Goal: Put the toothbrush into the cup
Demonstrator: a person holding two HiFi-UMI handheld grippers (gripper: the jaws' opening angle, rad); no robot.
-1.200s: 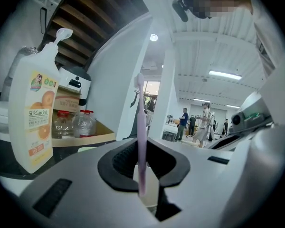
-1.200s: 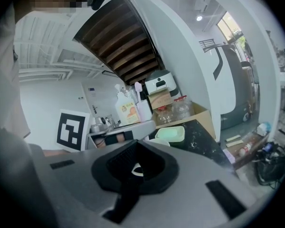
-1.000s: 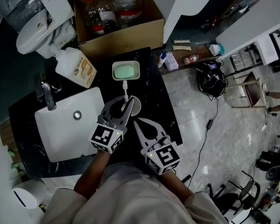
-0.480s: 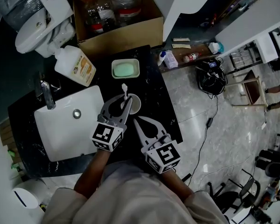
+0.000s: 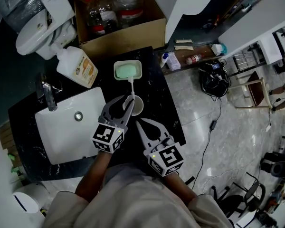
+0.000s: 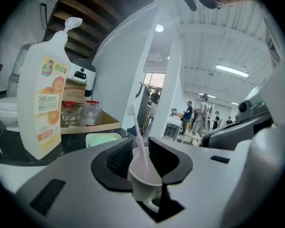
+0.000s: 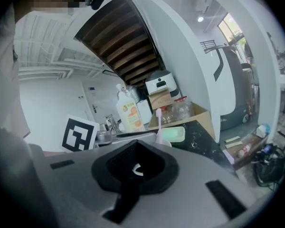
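A pale pink toothbrush (image 5: 131,88) stands in a small white cup (image 5: 138,107) on the black counter (image 5: 165,109), its head leaning toward the soap dish. My left gripper (image 5: 131,102) hovers right over the cup, jaws slightly parted either side of the handle. In the left gripper view the toothbrush (image 6: 137,141) rises out of the cup (image 6: 145,186) through the gap of the left gripper (image 6: 141,145), touching neither pad. Just near and right of the cup, my right gripper (image 5: 138,123) is shut with nothing in it. From the right gripper (image 7: 135,146) view, the toothbrush (image 7: 158,122) shows beyond the tips.
A green soap dish (image 5: 128,71) lies just beyond the cup. An orange-labelled pump bottle (image 5: 77,68) lies at the back left, by the white sink (image 5: 69,127) and faucet (image 5: 47,96). A cardboard box (image 5: 121,18) of bottles stands behind. The counter ends on the right above the floor.
The toothbrush has tipped farther toward the soap dish and now rests in the cup; the left jaws have let go of it. The right gripper has stayed put.
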